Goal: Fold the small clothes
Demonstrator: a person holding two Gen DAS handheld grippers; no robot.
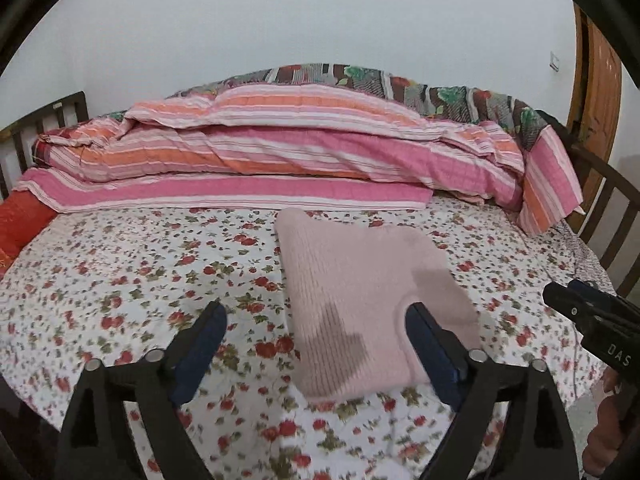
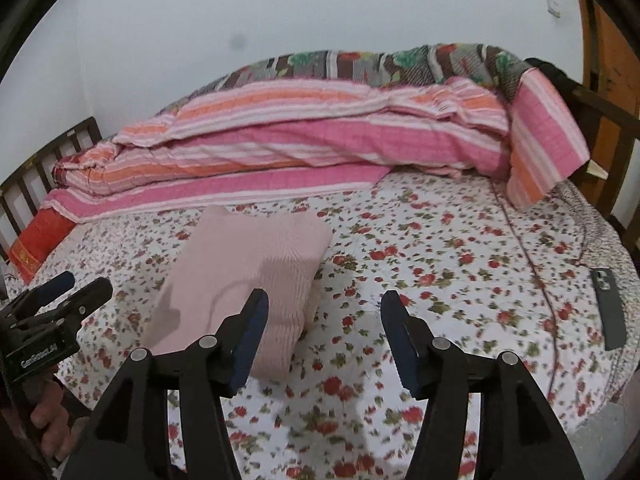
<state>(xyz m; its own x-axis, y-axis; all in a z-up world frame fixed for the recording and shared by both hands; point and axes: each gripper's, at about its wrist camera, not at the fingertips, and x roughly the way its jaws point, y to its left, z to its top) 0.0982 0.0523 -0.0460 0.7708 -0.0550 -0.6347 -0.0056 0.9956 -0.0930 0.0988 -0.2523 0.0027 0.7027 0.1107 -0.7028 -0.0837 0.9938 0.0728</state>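
Observation:
A pale pink knitted garment [image 1: 368,304] lies folded into a thick rectangle on the floral bedsheet [image 1: 140,272]. It also shows in the right wrist view [image 2: 244,276]. My left gripper [image 1: 316,316] is open and empty, held above the sheet at the garment's near left edge. My right gripper [image 2: 324,308] is open and empty, just right of the garment's near corner. The right gripper shows at the right edge of the left wrist view [image 1: 580,312], and the left gripper at the left edge of the right wrist view [image 2: 72,292].
A pink and orange striped quilt [image 1: 280,160] is piled along the back of the bed, with a patchwork blanket [image 1: 400,84] behind it. A dark phone [image 2: 608,308] lies near the bed's right edge. Wooden bed rails [image 1: 612,208] stand at both sides.

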